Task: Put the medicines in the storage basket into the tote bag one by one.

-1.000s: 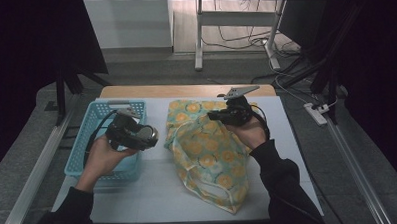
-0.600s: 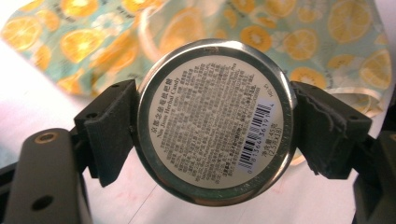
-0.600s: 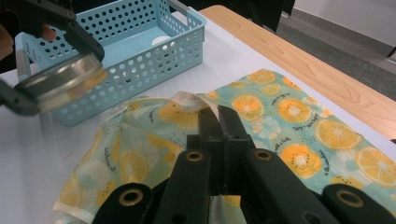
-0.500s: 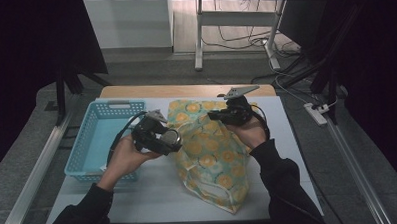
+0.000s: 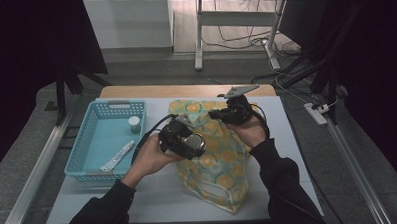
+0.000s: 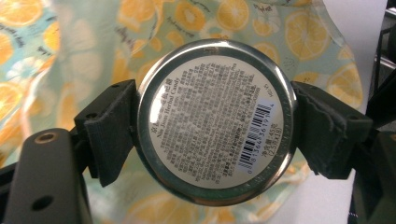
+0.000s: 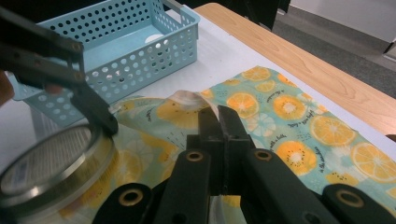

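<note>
A round metal tin (image 6: 215,121) with a printed label and barcode sits between the pads of my left gripper (image 6: 215,128), which is shut on its rim. In the high view that gripper (image 5: 190,142) holds the tin (image 5: 195,142) above the left part of an orange-print cloth bag (image 5: 216,166) lying on the white table. My right gripper (image 7: 217,123) is shut on the bag's upper edge (image 7: 187,99), where the pale lining shows. In the high view it (image 5: 213,113) rests at the bag's far end. The tin (image 7: 51,172) hangs close to the right gripper's left.
A light blue perforated basket (image 5: 82,146) stands left of the bag, with a small white bottle (image 5: 134,124) and a white strip (image 5: 117,156) inside. The table's wooden far edge (image 5: 185,90) lies beyond the bag. Bare white tabletop (image 5: 154,198) shows at the front.
My left gripper has carried the tin rightward, from over the basket to over the bag's left side. The right gripper and the bag have stayed put.
</note>
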Tool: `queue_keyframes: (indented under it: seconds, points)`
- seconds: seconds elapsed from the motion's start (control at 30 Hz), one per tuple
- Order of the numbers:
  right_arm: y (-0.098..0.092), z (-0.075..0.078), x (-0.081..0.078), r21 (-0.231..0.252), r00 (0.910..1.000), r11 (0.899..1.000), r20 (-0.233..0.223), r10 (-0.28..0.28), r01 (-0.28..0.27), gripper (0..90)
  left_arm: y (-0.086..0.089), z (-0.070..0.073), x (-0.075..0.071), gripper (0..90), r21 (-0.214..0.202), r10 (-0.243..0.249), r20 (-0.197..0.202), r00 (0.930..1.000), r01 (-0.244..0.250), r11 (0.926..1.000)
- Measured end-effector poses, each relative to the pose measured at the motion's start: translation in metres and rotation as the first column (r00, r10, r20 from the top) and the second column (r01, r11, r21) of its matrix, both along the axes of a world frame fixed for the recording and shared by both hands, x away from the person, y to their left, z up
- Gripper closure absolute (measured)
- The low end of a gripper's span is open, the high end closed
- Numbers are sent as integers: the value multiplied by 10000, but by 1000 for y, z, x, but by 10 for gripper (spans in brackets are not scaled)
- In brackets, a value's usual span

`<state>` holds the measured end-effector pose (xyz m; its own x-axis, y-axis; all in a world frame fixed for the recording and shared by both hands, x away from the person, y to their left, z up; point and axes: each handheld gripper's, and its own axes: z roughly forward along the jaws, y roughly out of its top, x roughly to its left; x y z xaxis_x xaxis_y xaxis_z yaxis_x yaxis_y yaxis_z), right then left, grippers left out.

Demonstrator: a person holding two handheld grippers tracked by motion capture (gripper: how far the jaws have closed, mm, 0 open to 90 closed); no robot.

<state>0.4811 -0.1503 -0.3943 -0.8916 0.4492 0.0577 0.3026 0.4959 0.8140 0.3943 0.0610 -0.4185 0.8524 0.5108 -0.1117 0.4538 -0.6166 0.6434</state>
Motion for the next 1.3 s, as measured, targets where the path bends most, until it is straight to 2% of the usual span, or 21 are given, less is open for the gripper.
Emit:
queue_keyframes:
  seconds: [0.17, 0.43, 0.97, 1.1, 1.3]
  points:
    - [-2, -2, 3, 24, 9999, 9999, -56, -127, 128, 900, -18, -9, 7, 201, 224, -197, 41, 9998, 196, 9996]
    - [-4, -1, 4, 86, 9998, 9997, -49, -210, 211, 900, -39, -28, 22, 201, 628, -146, 50, 9999, 143, 9979]
    - [-5, -6, 7, 4, 9989, 9989, -87, -461, 462, 900, -58, -58, 43, 200, 884, 106, 389, 9992, -140, 9960]
    - [-6, -7, 8, -12, 9986, 9986, -116, -523, 523, 900, -60, -63, 46, 199, 1073, 152, 682, 9976, -225, 9940]
    - [-6, -9, 9, -27, 9983, 9984, -139, -572, 572, 900, -62, -67, 47, 174, 972, 293, 1094, 9936, -400, 9945]
